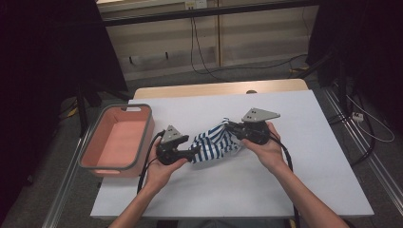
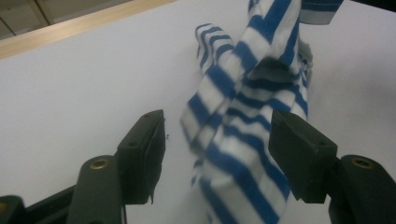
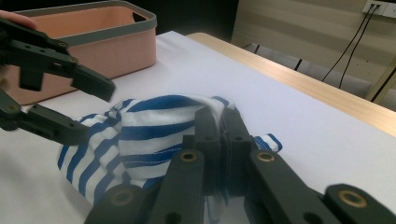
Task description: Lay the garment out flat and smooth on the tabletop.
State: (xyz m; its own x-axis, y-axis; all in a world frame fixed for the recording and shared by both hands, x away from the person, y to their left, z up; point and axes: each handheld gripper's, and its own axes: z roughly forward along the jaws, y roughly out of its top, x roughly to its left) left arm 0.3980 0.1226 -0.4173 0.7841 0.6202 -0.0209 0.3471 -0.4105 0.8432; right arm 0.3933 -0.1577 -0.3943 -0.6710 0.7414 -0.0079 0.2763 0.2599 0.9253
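Note:
A blue-and-white striped cloth (image 1: 216,142) lies bunched on the white table (image 1: 294,161), lifted between both grippers. My right gripper (image 1: 229,126) is shut on the cloth's upper right edge; in the right gripper view its jaws (image 3: 217,116) pinch the fabric (image 3: 149,126). My left gripper (image 1: 195,151) is at the cloth's left end. In the left gripper view the striped cloth (image 2: 243,116) hangs between its jaws (image 2: 218,119), which stand apart; there is a gap at the left pad, and the right pad is against the fabric. The left gripper (image 3: 93,109) is also seen across the cloth from the right one.
A pink basket with a grey rim (image 1: 151,124) stands at the table's left edge, close to the left hand; it appears in the right gripper view as the pink basket (image 3: 116,51). The table's wooden far edge (image 1: 218,89) borders the floor with cables.

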